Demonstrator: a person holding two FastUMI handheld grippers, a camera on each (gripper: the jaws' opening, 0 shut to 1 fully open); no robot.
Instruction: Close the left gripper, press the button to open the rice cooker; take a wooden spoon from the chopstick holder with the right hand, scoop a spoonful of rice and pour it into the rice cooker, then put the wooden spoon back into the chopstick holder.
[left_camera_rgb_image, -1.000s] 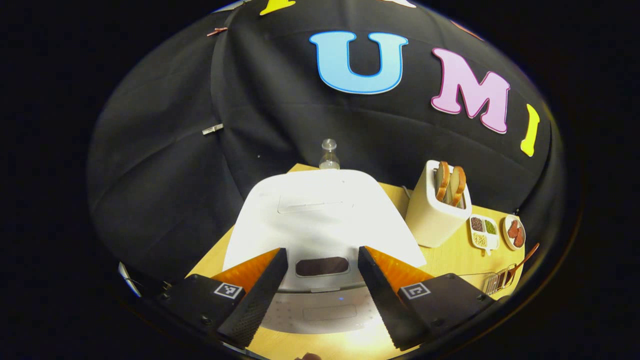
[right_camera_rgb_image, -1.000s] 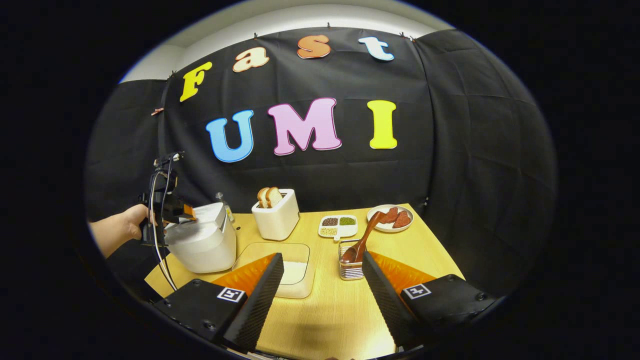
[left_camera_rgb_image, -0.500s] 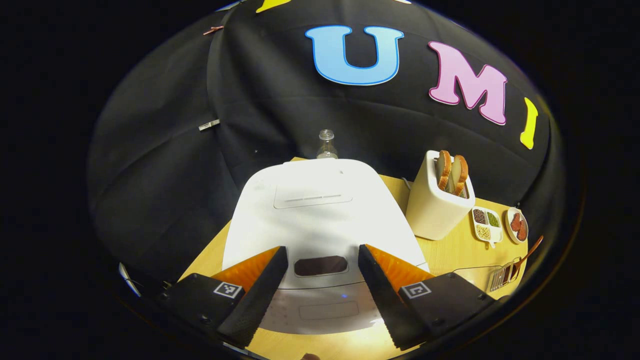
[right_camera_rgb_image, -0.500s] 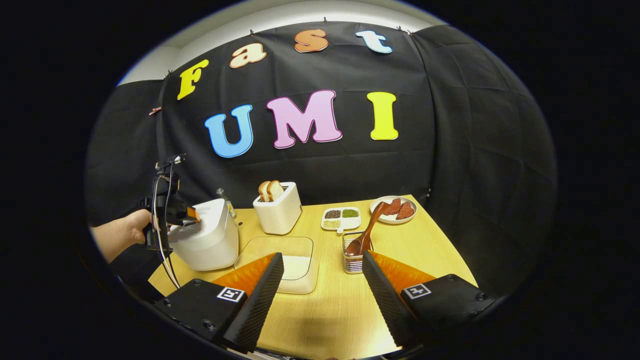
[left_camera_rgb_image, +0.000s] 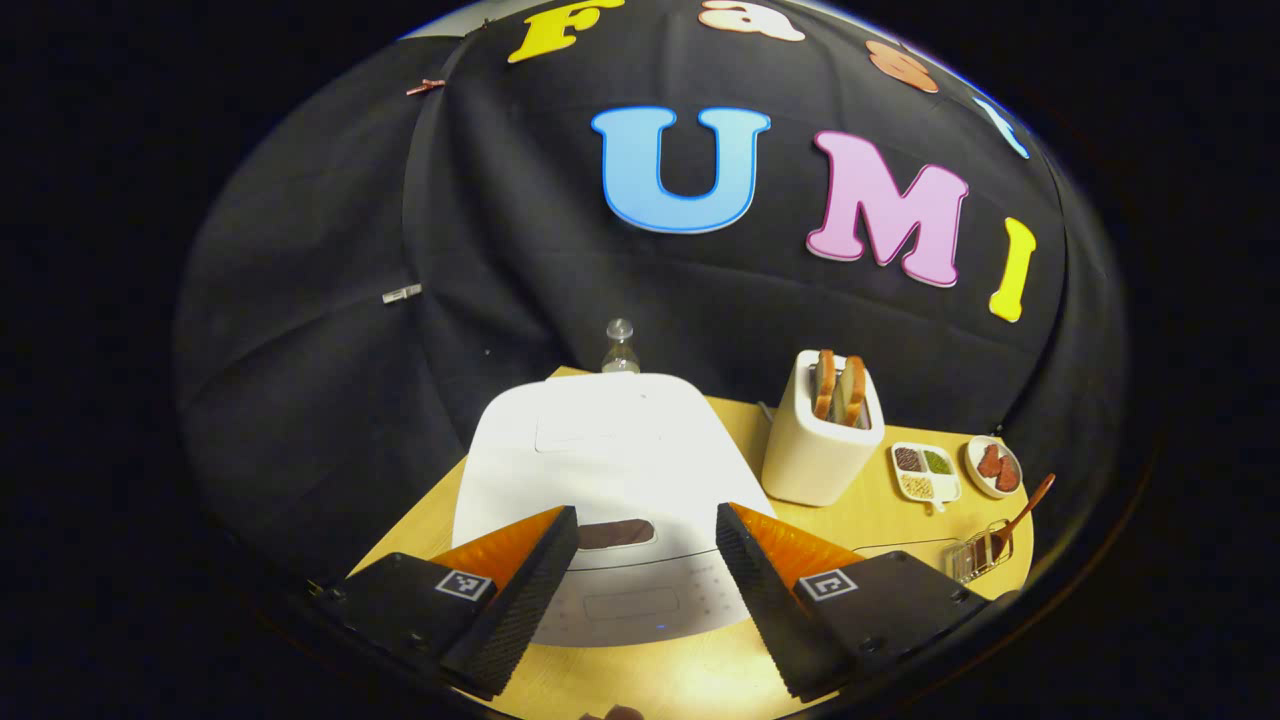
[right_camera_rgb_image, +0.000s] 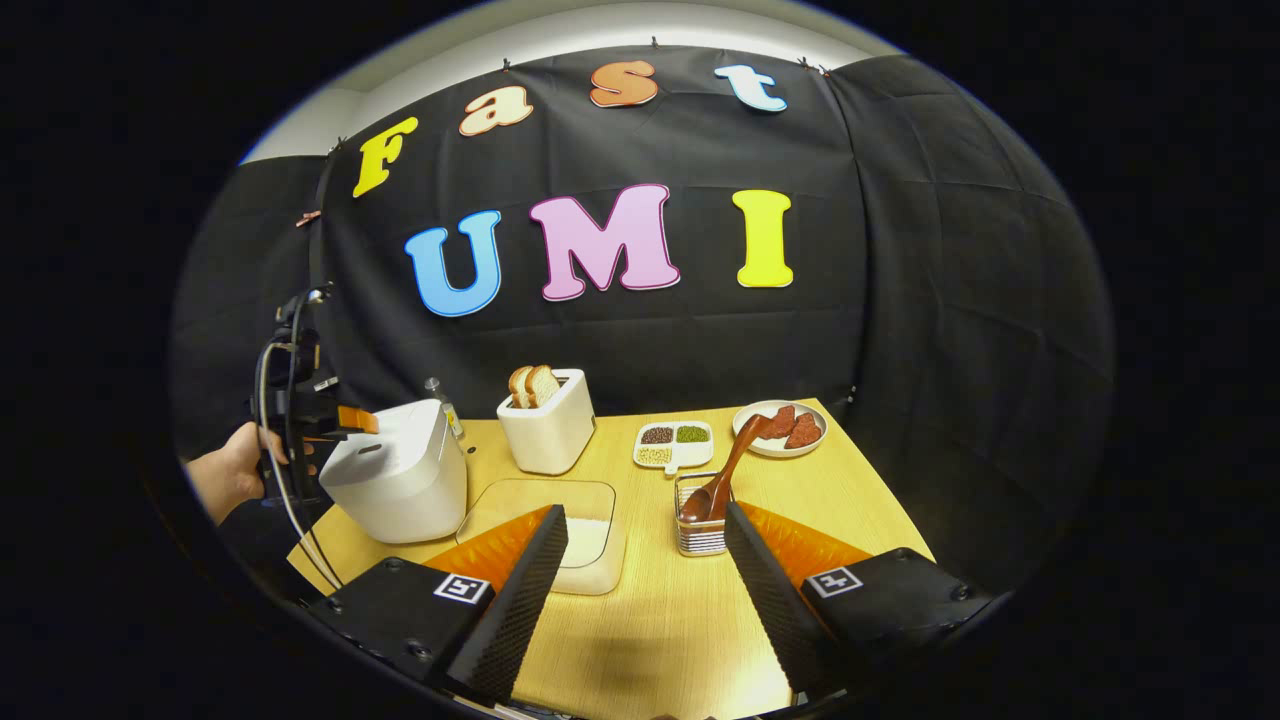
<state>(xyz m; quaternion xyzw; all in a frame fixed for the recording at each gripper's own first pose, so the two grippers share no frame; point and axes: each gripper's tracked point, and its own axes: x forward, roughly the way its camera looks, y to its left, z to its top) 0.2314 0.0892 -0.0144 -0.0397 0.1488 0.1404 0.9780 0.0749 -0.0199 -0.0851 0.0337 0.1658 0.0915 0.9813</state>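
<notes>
The white rice cooker (left_camera_rgb_image: 610, 470) stands with its lid down right ahead of my left gripper (left_camera_rgb_image: 645, 515), which is open and hovers just in front of and above the cooker's front panel (left_camera_rgb_image: 630, 603). In the right gripper view, a hand (right_camera_rgb_image: 225, 475) holds that left gripper (right_camera_rgb_image: 340, 420) at the cooker's (right_camera_rgb_image: 395, 480) left edge. My right gripper (right_camera_rgb_image: 645, 515) is open and empty above the table. Ahead of it stand the chopstick holder (right_camera_rgb_image: 700, 520), with the wooden spoon (right_camera_rgb_image: 725, 475) leaning in it, and a clear box of rice (right_camera_rgb_image: 560, 540).
A toaster (right_camera_rgb_image: 545, 425) with two bread slices stands behind the rice box. A divided dish of beans (right_camera_rgb_image: 673, 445) and a plate of red slices (right_camera_rgb_image: 780, 430) sit at the back right. A small bottle (right_camera_rgb_image: 440, 400) stands behind the cooker.
The left gripper has drawn back and up from the cooker, which now looks smaller and farther off. The right gripper has barely moved. Both stay open.
</notes>
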